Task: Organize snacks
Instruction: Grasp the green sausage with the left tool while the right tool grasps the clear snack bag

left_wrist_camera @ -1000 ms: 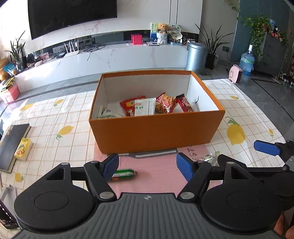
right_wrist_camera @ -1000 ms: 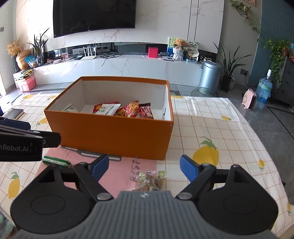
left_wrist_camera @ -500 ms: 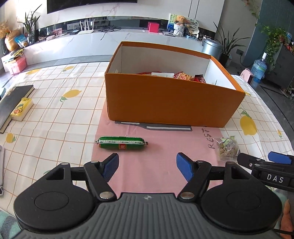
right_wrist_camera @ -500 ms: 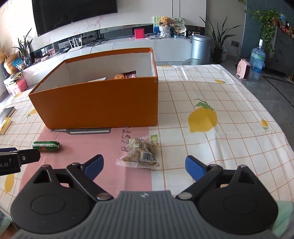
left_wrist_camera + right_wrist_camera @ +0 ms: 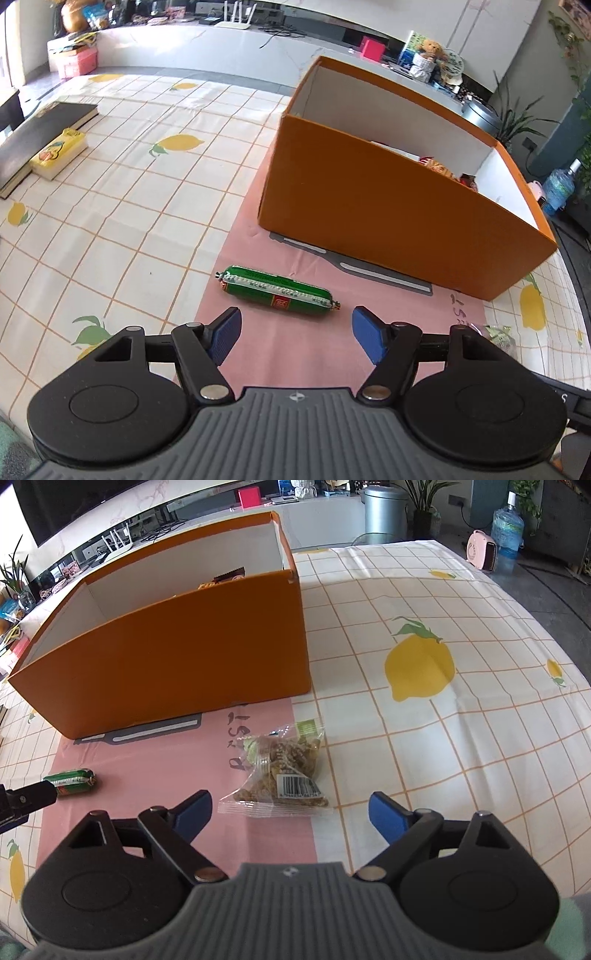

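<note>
A green sausage stick (image 5: pixel 277 293) lies on the pink mat (image 5: pixel 258 343), just ahead of my open, empty left gripper (image 5: pixel 295 336). A clear bag of brown snacks (image 5: pixel 282 775) lies on the mat's right edge, just ahead of my open, empty right gripper (image 5: pixel 290 812). The open orange box (image 5: pixel 388 206) stands behind both and holds several snack packets, mostly hidden by its front wall. In the right wrist view the box (image 5: pixel 166 657) is at the upper left and the sausage (image 5: pixel 72 782) is at the far left, next to the left gripper's finger.
A lemon-print checked tablecloth (image 5: pixel 129 177) covers the table. A dark book (image 5: pixel 37 140) and a yellow packet (image 5: pixel 59 153) lie at the far left. The clear bag's edge shows at the right in the left wrist view (image 5: pixel 496 334).
Both grippers have dropped lower and closer to the mat. The left one has swung toward the sausage, the right one toward the clear bag. Both stay open.
</note>
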`<action>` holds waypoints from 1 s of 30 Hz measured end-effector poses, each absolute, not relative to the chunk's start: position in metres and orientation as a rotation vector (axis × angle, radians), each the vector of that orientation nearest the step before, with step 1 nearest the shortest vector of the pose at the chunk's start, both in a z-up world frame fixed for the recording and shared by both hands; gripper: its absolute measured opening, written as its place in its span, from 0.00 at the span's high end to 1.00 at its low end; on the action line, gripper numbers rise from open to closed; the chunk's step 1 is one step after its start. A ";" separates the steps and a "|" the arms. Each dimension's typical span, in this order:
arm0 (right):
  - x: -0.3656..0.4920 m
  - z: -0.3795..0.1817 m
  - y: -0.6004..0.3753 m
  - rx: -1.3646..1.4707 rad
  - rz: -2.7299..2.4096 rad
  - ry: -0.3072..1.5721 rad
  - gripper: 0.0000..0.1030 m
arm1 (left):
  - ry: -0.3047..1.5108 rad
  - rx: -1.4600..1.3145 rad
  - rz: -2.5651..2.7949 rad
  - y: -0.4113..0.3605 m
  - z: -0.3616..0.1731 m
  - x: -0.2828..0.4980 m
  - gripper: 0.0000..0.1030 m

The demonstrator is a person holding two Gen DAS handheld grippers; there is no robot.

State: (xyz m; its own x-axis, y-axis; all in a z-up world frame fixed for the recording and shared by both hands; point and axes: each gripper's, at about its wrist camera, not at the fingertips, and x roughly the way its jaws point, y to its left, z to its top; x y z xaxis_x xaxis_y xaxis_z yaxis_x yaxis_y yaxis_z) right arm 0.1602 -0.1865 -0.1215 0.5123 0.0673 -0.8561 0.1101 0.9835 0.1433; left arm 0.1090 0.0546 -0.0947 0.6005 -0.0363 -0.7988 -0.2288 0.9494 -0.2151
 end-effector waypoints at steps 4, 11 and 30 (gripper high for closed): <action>0.175 -0.132 -0.176 0.168 -0.019 1.056 0.26 | 0.938 -0.344 0.155 0.060 -0.102 0.117 0.26; 0.184 -0.141 -0.148 0.038 0.017 1.035 0.44 | 0.933 -0.477 0.194 0.075 -0.108 0.129 0.26; 0.183 -0.142 -0.146 0.057 0.064 1.008 0.45 | 0.961 -0.378 0.222 0.066 -0.117 0.147 0.52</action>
